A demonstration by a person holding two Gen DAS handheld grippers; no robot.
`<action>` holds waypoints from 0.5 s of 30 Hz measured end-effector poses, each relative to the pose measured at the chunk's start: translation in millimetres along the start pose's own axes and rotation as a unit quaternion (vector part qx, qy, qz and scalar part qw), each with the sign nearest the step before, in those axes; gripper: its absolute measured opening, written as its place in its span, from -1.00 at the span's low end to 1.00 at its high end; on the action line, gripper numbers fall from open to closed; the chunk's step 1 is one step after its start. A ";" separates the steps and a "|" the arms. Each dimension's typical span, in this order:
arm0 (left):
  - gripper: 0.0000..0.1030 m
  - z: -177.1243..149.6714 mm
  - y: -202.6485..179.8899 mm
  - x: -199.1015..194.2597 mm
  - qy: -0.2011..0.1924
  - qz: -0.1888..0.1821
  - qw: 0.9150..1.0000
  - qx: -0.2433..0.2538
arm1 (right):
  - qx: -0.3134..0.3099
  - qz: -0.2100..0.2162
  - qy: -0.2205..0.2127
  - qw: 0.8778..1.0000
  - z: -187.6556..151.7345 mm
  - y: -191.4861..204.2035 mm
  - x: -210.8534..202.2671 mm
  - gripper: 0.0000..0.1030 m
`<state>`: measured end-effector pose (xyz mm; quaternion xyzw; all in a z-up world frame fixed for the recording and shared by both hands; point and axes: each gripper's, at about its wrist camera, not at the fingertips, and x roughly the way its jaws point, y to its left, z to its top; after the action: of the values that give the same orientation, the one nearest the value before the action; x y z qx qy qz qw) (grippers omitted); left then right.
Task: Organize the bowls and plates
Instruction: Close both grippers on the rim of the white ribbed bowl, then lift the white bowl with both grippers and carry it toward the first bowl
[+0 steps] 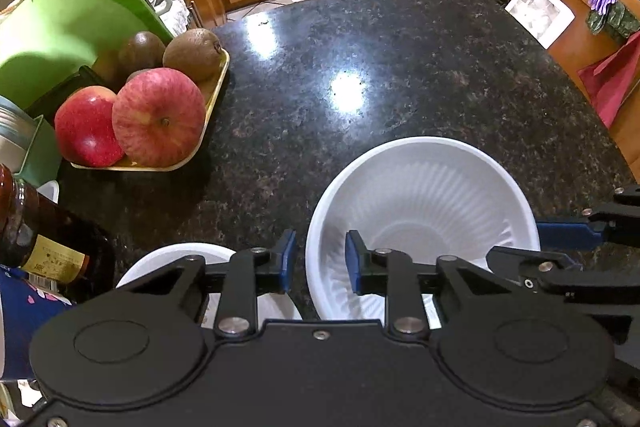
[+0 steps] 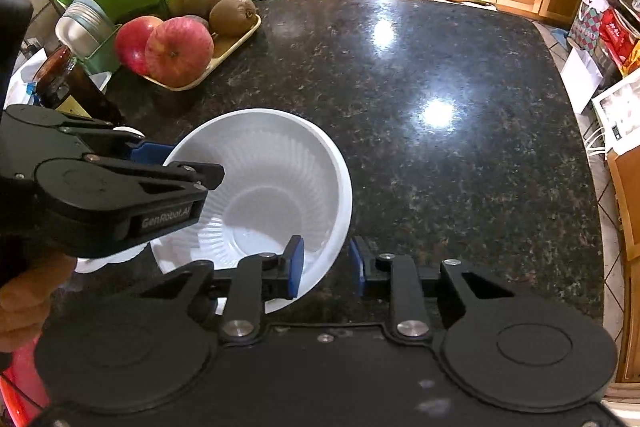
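Note:
A large white ribbed bowl (image 1: 424, 199) (image 2: 264, 183) sits on the dark granite counter. My left gripper (image 1: 320, 263) is open and straddles the bowl's near-left rim, one finger inside and one outside. It also shows in the right wrist view (image 2: 160, 163). My right gripper (image 2: 326, 269) is open and straddles the bowl's near-right rim, its left finger inside. It shows at the right of the left wrist view (image 1: 560, 243). A second white dish (image 1: 180, 259) lies to the left of the bowl, partly hidden under my left gripper.
A yellow tray (image 1: 212, 95) (image 2: 236, 43) with apples and kiwis stands at the left. A brown bottle (image 1: 36, 239) (image 2: 64, 79) and a metal-lidded jar (image 2: 84, 23) stand left of the bowls. A green cutting board (image 1: 68, 15) leans behind the tray.

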<state>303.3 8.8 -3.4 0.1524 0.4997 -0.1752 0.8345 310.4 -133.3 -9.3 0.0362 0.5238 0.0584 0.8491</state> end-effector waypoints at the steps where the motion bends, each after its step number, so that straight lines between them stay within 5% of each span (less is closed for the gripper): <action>1: -0.35 -0.6 0.2 0.1 -0.001 0.000 1.000 0.000 | -0.001 0.000 -0.001 1.000 0.0 0.3 0.4 -0.52; 4: -0.50 -2.3 -0.4 0.5 -0.001 -0.002 1.000 0.003 | -0.007 -0.003 -0.006 1.000 -0.4 2.7 2.7 -0.58; 15: -0.54 -7.9 -7.4 -13.2 -0.019 0.004 1.000 0.005 | -0.018 -0.009 -0.030 0.999 -6.2 1.9 -8.2 -0.60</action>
<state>288.1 7.4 4.2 0.1557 0.4824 -0.1771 0.8436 301.2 -132.5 -4.6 0.0181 0.4970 0.0585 0.8656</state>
